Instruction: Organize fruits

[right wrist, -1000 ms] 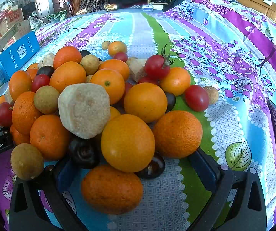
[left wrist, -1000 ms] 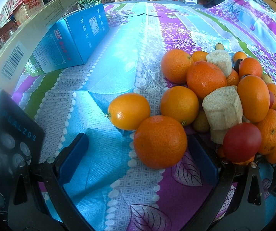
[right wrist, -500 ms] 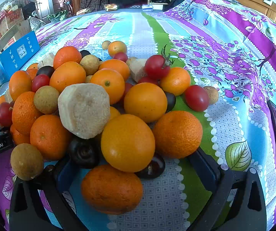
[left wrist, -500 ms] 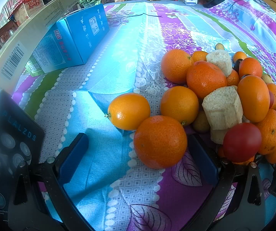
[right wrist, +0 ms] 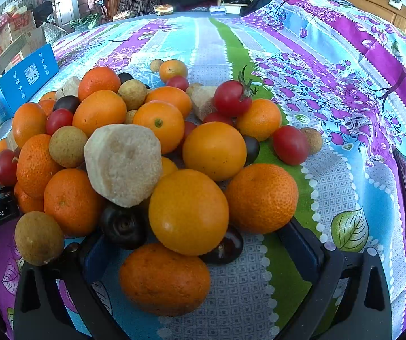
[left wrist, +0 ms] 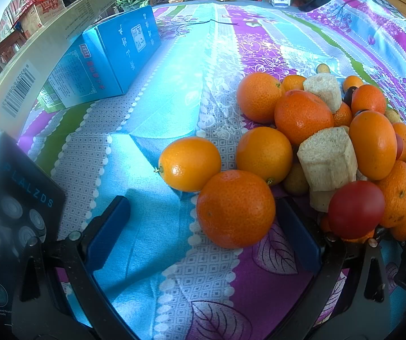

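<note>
Left wrist view, left hand-held gripper [left wrist: 203, 226] spread wide, mandarin [left wrist: 235, 208] between fingers

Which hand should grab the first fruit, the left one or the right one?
Probably the left. The left gripper is open with a single tangerine between its fingers, at the pile's edge. The right gripper is open too, but several stacked fruits crowd its fingers, so others might roll.

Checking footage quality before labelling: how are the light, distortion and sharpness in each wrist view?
Left wrist view: strong bluish glare on the cloth, fisheye bends the long carton, near mandarin sharp. Right wrist view: even daylight, fruit pile sharp, edges curved and vignetted dark.
</note>
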`<state>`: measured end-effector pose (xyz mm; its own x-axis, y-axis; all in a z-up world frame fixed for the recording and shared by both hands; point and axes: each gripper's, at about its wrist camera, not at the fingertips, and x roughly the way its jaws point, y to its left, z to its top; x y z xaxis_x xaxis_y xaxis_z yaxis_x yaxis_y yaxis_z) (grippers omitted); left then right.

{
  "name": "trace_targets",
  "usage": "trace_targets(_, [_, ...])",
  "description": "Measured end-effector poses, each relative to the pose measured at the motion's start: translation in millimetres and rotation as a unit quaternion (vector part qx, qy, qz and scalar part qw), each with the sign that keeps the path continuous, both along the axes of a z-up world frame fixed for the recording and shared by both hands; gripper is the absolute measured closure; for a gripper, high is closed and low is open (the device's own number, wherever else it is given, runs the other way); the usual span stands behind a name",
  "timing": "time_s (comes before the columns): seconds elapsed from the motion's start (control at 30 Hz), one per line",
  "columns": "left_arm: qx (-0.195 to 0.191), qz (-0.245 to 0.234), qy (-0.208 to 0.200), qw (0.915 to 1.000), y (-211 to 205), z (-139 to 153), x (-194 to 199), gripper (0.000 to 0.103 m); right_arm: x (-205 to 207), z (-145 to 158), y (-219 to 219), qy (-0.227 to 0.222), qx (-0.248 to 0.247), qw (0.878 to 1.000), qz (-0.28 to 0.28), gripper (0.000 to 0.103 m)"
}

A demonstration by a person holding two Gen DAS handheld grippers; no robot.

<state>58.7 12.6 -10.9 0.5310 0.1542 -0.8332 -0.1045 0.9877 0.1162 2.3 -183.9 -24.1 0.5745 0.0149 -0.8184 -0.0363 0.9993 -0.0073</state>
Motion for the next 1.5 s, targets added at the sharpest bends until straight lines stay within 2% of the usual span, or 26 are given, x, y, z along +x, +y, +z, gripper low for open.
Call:
trace_targets(0.47, [-0.002,0.0,0.001,1.0,1,-1,-2,0.0,6,1,0,0.009,0.004,1.0,-0.003,0.0])
trace_targets(0.57, [-0.004,0.001,0.01,0.9999,2,0,0,0.0,10,2,-1,0.028,0.005,1.0,0.0,0.0])
trace_targets(0.67, [-0.018,-0.014,0.026,0.9994,1,4,-7,0.0,11,6,-6,0.053,0.014,0.998,0.041,0.001])
trace_targets(0.77, [-0.058,-0.061,0.057,0.9948,-4,16,-23,0.008,-7,21,-18,0.048,0.044,0.996,0.064,0.006])
trace_targets(0.87, [-0.088,-0.1,0.044,0.9902,-8,34,-57,0.01,-45,49,-32,0.007,0.066,0.994,0.092,0.004])
trace_targets(1.07, [-0.106,-0.09,0.032,0.9897,9,34,-106,0.011,-95,60,-71,-0.024,0.088,0.992,0.083,0.004])
trace_targets(1.1, [-0.111,-0.092,0.034,0.989,9,33,-108,0.013,-99,57,-76,-0.02,0.092,0.992,0.079,0.005])
trace_targets(1.17, [-0.116,-0.109,0.038,0.9866,6,34,-113,0.021,-99,54,-78,-0.013,0.103,0.991,0.082,0.023])
trace_targets(1.23, [-0.124,-0.12,0.035,0.9844,1,39,-116,0.024,-91,51,-75,0.001,0.122,0.988,0.097,0.034])
trace_targets(1.5, [-0.146,-0.151,0.037,0.9769,-25,43,-98,0.041,-48,35,-35,0.029,0.136,0.98,0.143,0.033])
